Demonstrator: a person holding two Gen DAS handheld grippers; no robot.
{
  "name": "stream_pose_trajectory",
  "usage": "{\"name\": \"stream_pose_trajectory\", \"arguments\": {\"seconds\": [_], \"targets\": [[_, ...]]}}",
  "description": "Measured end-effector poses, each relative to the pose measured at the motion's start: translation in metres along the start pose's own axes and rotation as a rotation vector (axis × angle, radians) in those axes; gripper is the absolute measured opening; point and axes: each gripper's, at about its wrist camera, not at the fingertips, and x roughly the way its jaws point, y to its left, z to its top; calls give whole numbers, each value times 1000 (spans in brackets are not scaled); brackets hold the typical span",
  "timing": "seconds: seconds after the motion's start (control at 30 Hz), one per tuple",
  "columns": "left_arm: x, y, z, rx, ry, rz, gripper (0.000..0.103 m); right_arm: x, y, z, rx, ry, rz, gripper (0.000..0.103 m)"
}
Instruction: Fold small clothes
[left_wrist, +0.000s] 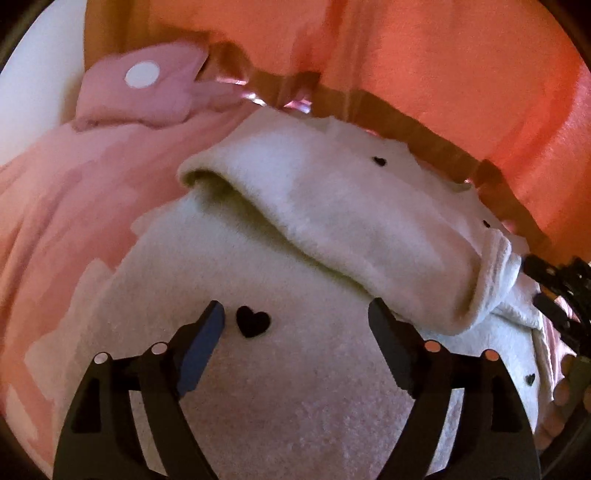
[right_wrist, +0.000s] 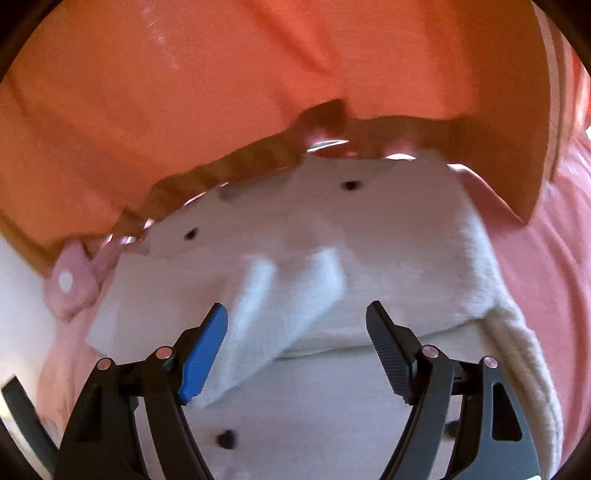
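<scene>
A small white fleece garment with black hearts (left_wrist: 280, 369) lies in front of me, with a sleeve (left_wrist: 332, 221) folded across its body. My left gripper (left_wrist: 295, 317) is open and empty just above the white fabric, its tips beside one black heart (left_wrist: 253, 320). In the right wrist view the same white garment (right_wrist: 369, 251) lies partly folded, with a folded flap (right_wrist: 280, 314) between the fingers. My right gripper (right_wrist: 297, 319) is open and empty above it. The other gripper shows dark at the right edge of the left wrist view (left_wrist: 561, 288).
A pink garment with white dots (left_wrist: 147, 88) lies left of and under the white one, and also shows in the right wrist view (right_wrist: 72, 284). An orange fabric surface (left_wrist: 443, 66) rises behind, also in the right wrist view (right_wrist: 184, 92). Pink cloth (right_wrist: 546, 277) lies right.
</scene>
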Motion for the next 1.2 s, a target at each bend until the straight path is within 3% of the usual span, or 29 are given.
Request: {"name": "stream_pose_trajectory", "arguments": {"seconds": [0.17,0.2,0.23,0.27,0.3,0.4,0.5,0.53,0.6,0.67,0.77,0.8,0.83,0.9,1.0,1.07,1.1,1.13,1.17,1.2], "targets": [[-1,9,-1,-26,59,-1,78,34,27,-6,-43,68,-71,74],[-1,12,1,-36,67,9,78,41,28,-5,-43,77,-80,61],[-2,16,2,-43,65,10,78,46,28,-2,-47,86,-86,29],[-2,19,4,-52,62,14,78,46,28,7,-52,82,-73,17],[-4,23,7,-63,58,7,78,37,27,16,-44,58,-39,14],[-12,31,16,-81,25,-52,77,-35,23,47,-71,-151,114,12],[-19,33,23,-86,-7,-92,77,-70,-9,53,-68,-277,90,13],[-18,33,24,-93,-5,-103,77,-61,-25,52,-47,-255,40,15],[-12,31,23,-111,15,-140,77,-18,-75,40,73,-109,-42,20],[-3,31,23,-129,43,-176,77,19,-123,9,267,8,-31,22],[8,34,27,-186,56,-200,77,14,-138,8,311,-14,51,20],[11,36,31,-210,51,-205,77,7,-138,12,320,-31,50,29],[14,39,35,-233,42,-211,77,-2,-139,16,337,-75,60,47],[22,43,44,-257,34,-201,77,-9,-139,18,348,-103,63,65],[35,52,52,-279,45,-142,77,2,-140,17,345,-70,50,65],[39,60,56,-311,42,-141,75,10,-143,16,348,-48,40,61],[42,66,58,-333,40,-145,71,13,-140,18,339,-44,35,50],[45,70,61,-347,38,-147,66,12,-135,22,317,-39,42,27],[46,71,63,-353,38,-146,62,7,-130,26,294,-39,65,12],[48,72,66,-351,34,-138,51,-1,-123,31,274,-63,88,9]]}}
